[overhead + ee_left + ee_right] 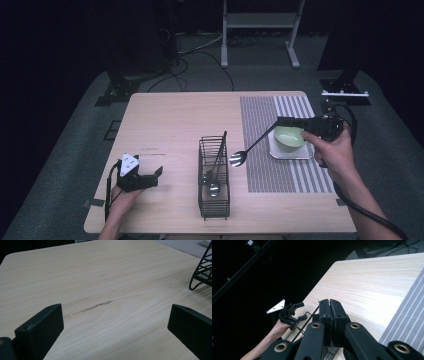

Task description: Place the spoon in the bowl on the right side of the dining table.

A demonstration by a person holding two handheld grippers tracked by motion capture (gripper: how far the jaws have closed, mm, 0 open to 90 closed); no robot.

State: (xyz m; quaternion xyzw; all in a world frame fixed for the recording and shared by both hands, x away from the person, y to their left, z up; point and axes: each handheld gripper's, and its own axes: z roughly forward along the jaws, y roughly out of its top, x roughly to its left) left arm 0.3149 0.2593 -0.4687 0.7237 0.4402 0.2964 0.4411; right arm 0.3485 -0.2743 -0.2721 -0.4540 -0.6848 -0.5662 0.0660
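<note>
Nearest the person, the left hand-held gripper rests low on the table at its near left, jaws spread wide with bare wood between them in the left gripper view, gripping nothing. Just to its right stands the black wire caddy, long axis running away from the person, with a utensil leaning inside it; a foot and corner of the caddy show at the right edge of the left gripper view. Beyond and right of the caddy, the spoon hangs in the air, its bowl low and just beside the caddy's far right corner, over the edge of the striped placemat. Its dark handle rises up and to the right toward the right hand-held gripper, whose jaws are clamped on the handle's end; the right gripper view shows them pressed together. So the spoon's long axis slants from the gripper down and left, and the right hand alone carries it. Behind that gripper sits the green bowl on a white tray. Judged from this, the bowl lies right and slightly beyond the spoon's tip, the caddy left and nearer.
</note>
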